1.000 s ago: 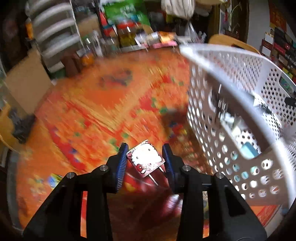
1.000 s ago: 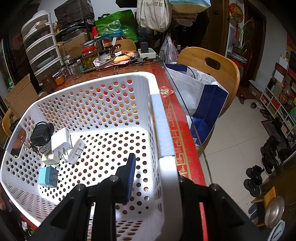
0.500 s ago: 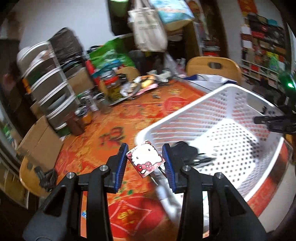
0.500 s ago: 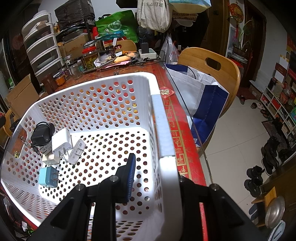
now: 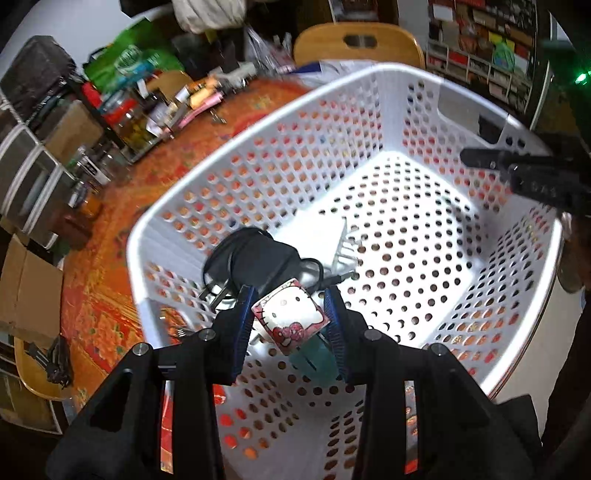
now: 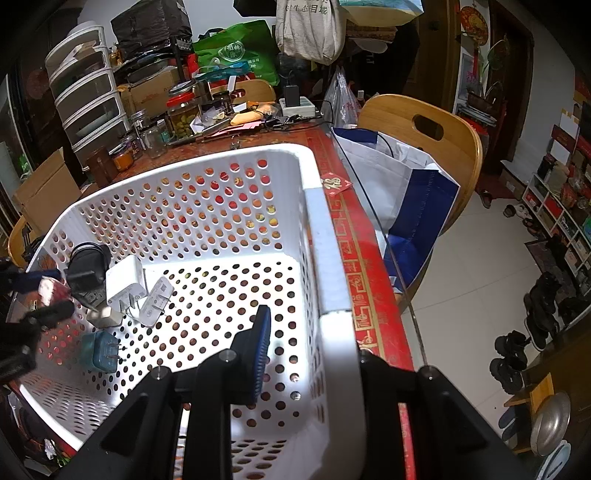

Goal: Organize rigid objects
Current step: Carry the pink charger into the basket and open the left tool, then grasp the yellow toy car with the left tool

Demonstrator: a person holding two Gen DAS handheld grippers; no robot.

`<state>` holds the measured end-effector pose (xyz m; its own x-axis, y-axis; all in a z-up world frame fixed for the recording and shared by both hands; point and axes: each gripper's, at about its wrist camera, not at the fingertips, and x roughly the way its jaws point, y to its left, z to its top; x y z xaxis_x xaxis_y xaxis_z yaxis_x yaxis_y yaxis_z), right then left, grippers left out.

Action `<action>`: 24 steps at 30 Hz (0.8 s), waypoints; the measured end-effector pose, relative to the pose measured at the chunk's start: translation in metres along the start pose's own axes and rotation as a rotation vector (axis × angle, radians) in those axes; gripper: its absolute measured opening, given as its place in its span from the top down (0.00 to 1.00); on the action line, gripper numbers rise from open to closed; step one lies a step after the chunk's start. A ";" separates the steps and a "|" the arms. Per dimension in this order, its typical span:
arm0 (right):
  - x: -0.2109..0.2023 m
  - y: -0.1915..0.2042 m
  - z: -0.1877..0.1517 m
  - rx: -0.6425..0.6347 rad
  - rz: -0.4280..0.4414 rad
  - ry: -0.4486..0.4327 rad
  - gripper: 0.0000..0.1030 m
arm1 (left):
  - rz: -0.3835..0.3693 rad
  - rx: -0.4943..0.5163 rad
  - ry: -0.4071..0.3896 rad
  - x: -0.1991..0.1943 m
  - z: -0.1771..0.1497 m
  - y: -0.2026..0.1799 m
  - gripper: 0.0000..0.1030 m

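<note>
Black grippers (image 5: 291,325) — blue ribbed pads (image 5: 244,317)

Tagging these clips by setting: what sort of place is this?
Probably a lived-in home dining area: a cluttered table with food jars, wooden chairs, shoes on the tiled floor.

Both wrist cams close, share basket (image 5: 369,92) interior.

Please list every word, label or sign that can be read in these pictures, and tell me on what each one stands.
"福": gold on the small red packet at the table edge beside the white basket.
"目城": the clearest characters of a printed line on the hanging grey tote bag; the rest is unclear.
Green bag: white print, too blurred.
White chargers in the basket: grey print, too small.
Hello Kitty charger in the left gripper: picture only.
</note>
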<state>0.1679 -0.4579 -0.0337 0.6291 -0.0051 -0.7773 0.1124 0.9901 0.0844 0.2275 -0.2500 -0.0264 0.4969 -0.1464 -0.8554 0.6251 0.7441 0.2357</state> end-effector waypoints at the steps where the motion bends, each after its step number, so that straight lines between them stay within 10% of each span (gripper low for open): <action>1: 0.000 0.000 0.000 -0.001 0.000 0.001 0.76 | -0.002 0.007 0.022 0.005 0.001 -0.002 0.65; 13: 0.001 0.001 -0.001 0.001 -0.002 0.005 0.76 | -0.037 -0.017 0.111 0.031 0.004 0.001 0.65; 22: 0.002 0.001 -0.001 0.001 -0.012 0.016 0.76 | -0.071 -0.247 -0.151 -0.053 -0.045 0.078 0.35; 24: 0.002 0.001 0.000 0.000 -0.013 0.016 0.76 | -0.023 -0.336 -0.218 -0.074 -0.074 0.112 0.00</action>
<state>0.1688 -0.4571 -0.0352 0.6151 -0.0161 -0.7883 0.1211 0.9899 0.0742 0.2166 -0.1079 0.0291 0.6237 -0.2731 -0.7324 0.4236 0.9056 0.0230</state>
